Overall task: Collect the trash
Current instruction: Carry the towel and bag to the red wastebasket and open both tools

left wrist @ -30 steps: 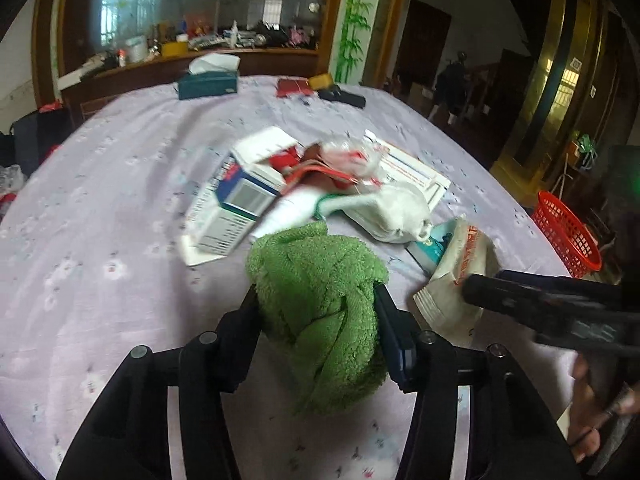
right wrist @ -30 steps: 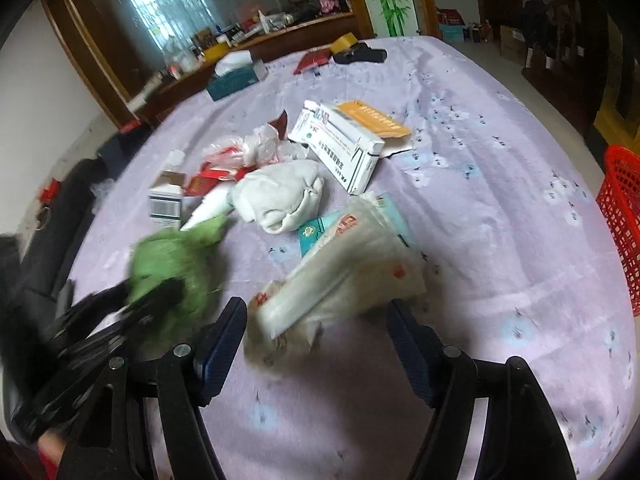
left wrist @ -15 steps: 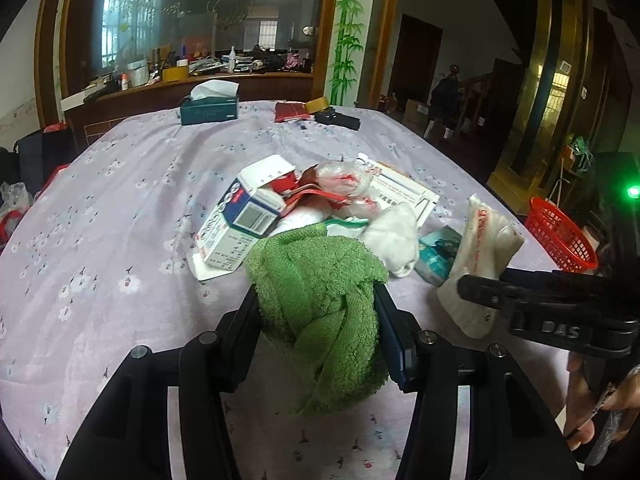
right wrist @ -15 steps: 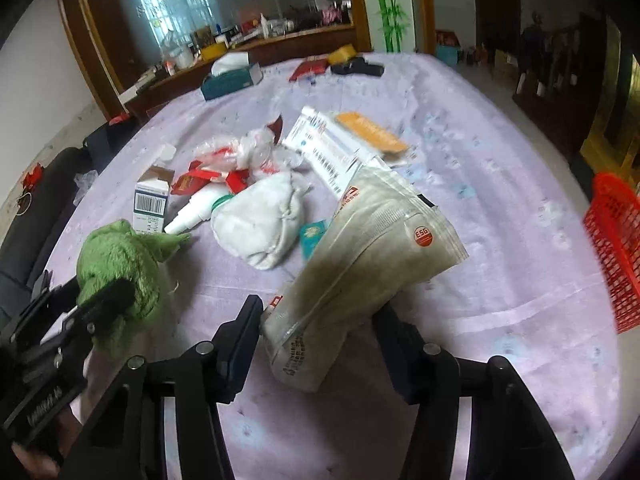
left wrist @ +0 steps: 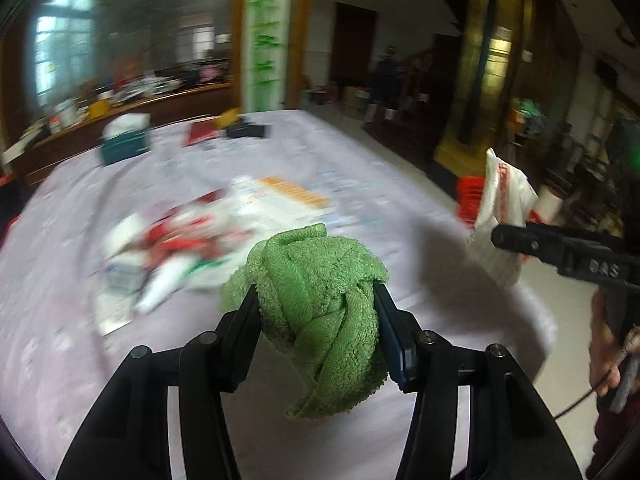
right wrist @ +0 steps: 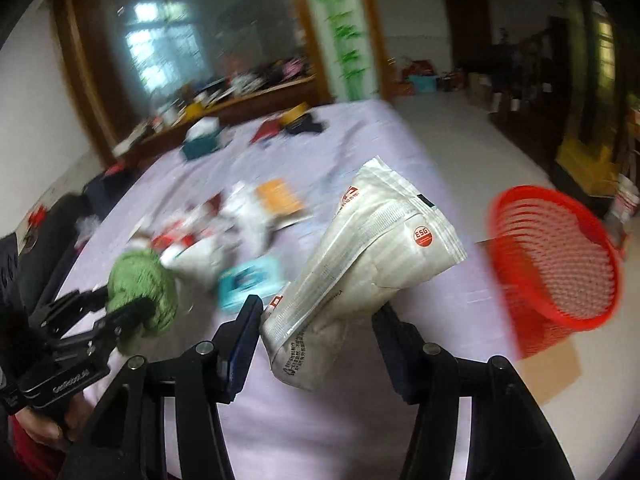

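Note:
My left gripper [left wrist: 316, 316] is shut on a crumpled green towel [left wrist: 320, 300] and holds it above the purple-clothed table [left wrist: 80, 320]. My right gripper [right wrist: 316, 320] is shut on a white plastic pouch [right wrist: 360, 260] with a red round mark, lifted off the table. The pouch also shows in the left wrist view [left wrist: 500, 216], at the right, and the towel shows in the right wrist view [right wrist: 144, 284], at the left. A red mesh basket [right wrist: 556, 264] stands on the floor past the table's right edge.
A blurred pile of boxes, wrappers and a white bundle [right wrist: 240, 232] lies mid-table. A teal tissue box [left wrist: 124, 144] and dark items sit at the far end. A cardboard sheet [right wrist: 548, 368] lies under the basket.
Both grippers have risen and swung right with their loads. The pouch now hangs near the table's right edge and the red basket has come well into the right wrist view.

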Motion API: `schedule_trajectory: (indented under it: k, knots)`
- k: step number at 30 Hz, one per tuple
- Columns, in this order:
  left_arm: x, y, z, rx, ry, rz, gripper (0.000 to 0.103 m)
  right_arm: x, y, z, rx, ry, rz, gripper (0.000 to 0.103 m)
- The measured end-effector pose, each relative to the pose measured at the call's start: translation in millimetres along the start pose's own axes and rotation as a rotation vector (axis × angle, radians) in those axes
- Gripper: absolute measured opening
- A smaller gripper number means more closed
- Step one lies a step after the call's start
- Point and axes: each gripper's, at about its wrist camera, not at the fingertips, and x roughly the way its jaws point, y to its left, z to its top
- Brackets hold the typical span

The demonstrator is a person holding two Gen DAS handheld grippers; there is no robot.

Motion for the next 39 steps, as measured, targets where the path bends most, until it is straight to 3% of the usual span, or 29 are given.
schedule_trajectory:
  k: [9, 17, 21, 25, 32, 39]
  knots:
    - [60, -111, 76, 0.081, 0.021, -0.226, 0.052, -45, -125, 27, 0.073, -0.041, -0.179, 0.061]
    - [124, -188, 125, 0.112, 0.066, -0.313, 0.053, -42, -208, 50, 0.128, -0.032, -0.234, 0.061]
    - [152, -209, 138, 0.094, 0.089, -0.334, 0.055, -35, -221, 50, 0.095, -0.008, -0.212, 0.063]
    - [175, -215, 146, 0.043, 0.105, -0.349, 0.072, -24, -230, 48, 0.061, 0.01, -0.196, 0.071]
    - [160, -199, 147, 0.037, 0.112, -0.333, 0.072, -40, -249, 35, 0.109, -0.016, -0.154, 0.073]
    - [98, -132, 125, -0.017, 0.046, -0.234, 0.074, -51, -200, 48, 0.095, -0.056, -0.022, 0.073]
